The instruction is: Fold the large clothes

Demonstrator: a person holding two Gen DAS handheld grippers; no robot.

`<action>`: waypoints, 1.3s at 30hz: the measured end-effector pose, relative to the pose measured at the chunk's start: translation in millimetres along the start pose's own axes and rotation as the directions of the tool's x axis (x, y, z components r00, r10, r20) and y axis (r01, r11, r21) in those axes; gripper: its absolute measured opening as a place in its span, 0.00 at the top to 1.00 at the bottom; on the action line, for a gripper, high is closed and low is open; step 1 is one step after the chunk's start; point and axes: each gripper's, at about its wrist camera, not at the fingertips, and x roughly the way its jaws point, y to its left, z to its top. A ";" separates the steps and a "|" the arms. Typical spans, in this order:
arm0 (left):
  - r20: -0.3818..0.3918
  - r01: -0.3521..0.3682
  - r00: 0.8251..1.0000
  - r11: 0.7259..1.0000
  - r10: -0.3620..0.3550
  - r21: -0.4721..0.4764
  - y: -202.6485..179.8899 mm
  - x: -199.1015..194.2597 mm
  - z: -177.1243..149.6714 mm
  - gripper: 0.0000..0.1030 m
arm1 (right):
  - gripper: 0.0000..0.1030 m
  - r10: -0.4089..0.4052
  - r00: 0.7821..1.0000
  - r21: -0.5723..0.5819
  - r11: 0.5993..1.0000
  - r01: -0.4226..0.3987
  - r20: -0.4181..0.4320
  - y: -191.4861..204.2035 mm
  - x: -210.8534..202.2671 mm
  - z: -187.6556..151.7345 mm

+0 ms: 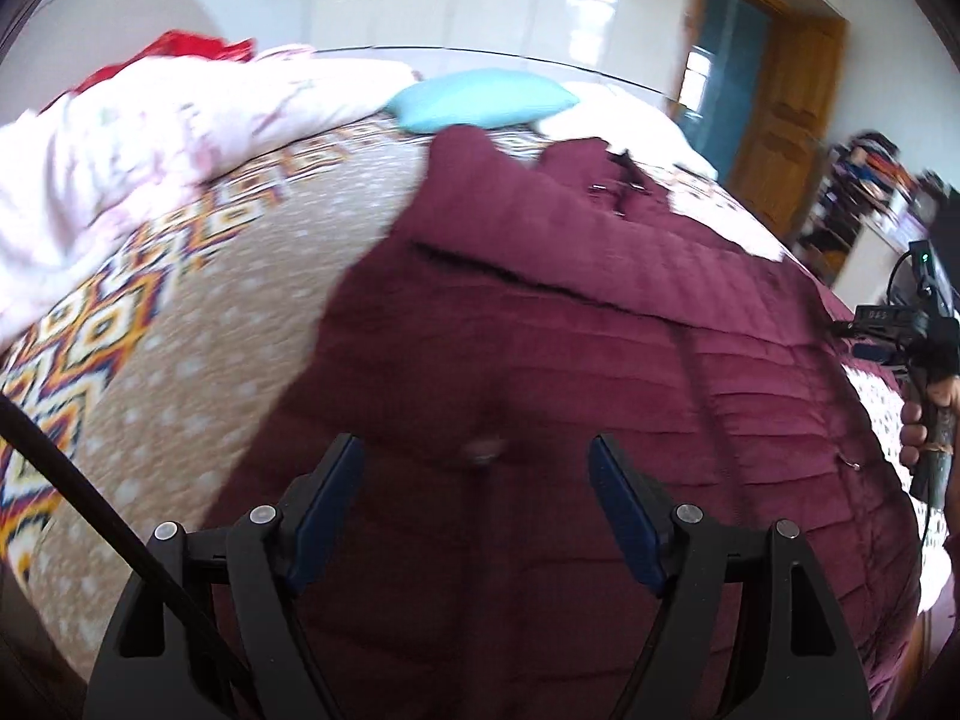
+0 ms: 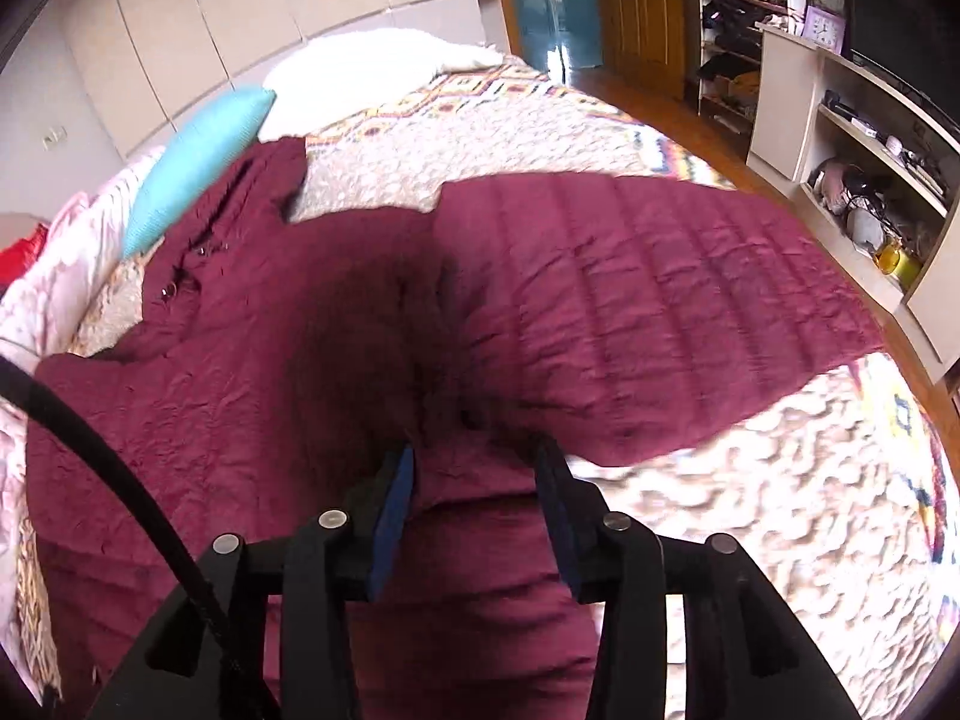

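Patterned bedspread (image 1: 180, 300) under maroon quilted coat (image 2: 630, 300); right tongs (image 2: 474, 462) straddle fabric.

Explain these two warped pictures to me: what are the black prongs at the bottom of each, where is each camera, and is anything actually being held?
No robot here: a person carries a hand-held two-finger gripper in each hand, and each has a wide-angle camera looking forward along its fingers. That is why the room bulges.

One picture is from the left gripper. Its jaws stand wide apart above a maroon quilted coat, holding nothing. At the right edge you see the person's other hand gripping the second tool.

The other picture is from the right gripper. A fold of the coat lies between its fingers, but they stand apart from it, so it looks released rather than pinched.

The coat lies spread on a bed with a patterned bedspread. Also there: a turquoise pillow and pale pink bedding.
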 end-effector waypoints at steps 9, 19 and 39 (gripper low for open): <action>-0.117 0.011 0.993 0.999 -0.005 0.049 -23.3 56.5 -8.7 0.25 | 0.46 -0.019 0.999 0.347 0.938 0.007 0.030 -190.7 -15.7 10.4; -0.130 0.034 0.991 0.999 -0.032 0.018 -19.4 67.7 -9.3 0.17 | 0.43 0.089 0.992 0.646 0.753 -0.123 0.086 -291.0 28.7 24.3; -0.122 0.055 0.991 0.999 -0.054 -0.001 -12.8 67.2 -9.0 0.15 | 0.90 0.258 0.941 0.014 0.963 -0.267 0.221 -50.5 -118.6 111.8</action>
